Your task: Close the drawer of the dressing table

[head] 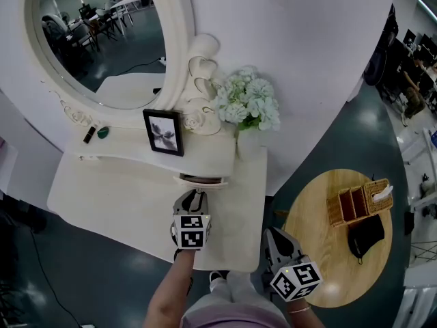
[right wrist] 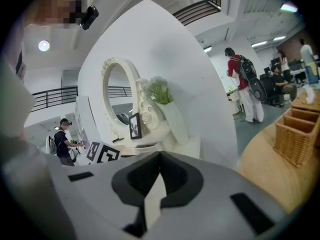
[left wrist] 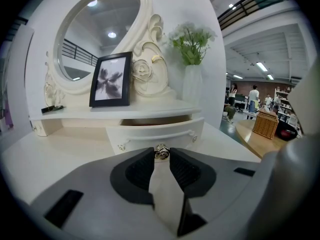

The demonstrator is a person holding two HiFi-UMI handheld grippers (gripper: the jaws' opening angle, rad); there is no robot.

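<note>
Between the tips of the left gripper (head: 196,195): the small metal knob (left wrist: 161,153) of the drawer (left wrist: 150,132), pinched from both sides. Grips there, most likely, because the knob gives the one sure purchase for steering the front straight in. Points a little downward over the dressing table (head: 102,203) top, square-on to the drawer face.

Just beyond those tips, stands partly pulled out from under the shelf (left wrist: 125,111), with a dark gap showing above its front edge. Lies with its long axis crosswise to the jaws, face turned back toward them, so the way home runs straight on along the tool's own line. Calls, by this reading, for a level push and no sideways pull.

Off to the right and further back, well apart from the drawer: the right gripper (right wrist: 160,156), pads pressed together on nothing. Hangs off the table's near corner, probably to keep out of the way.
</note>
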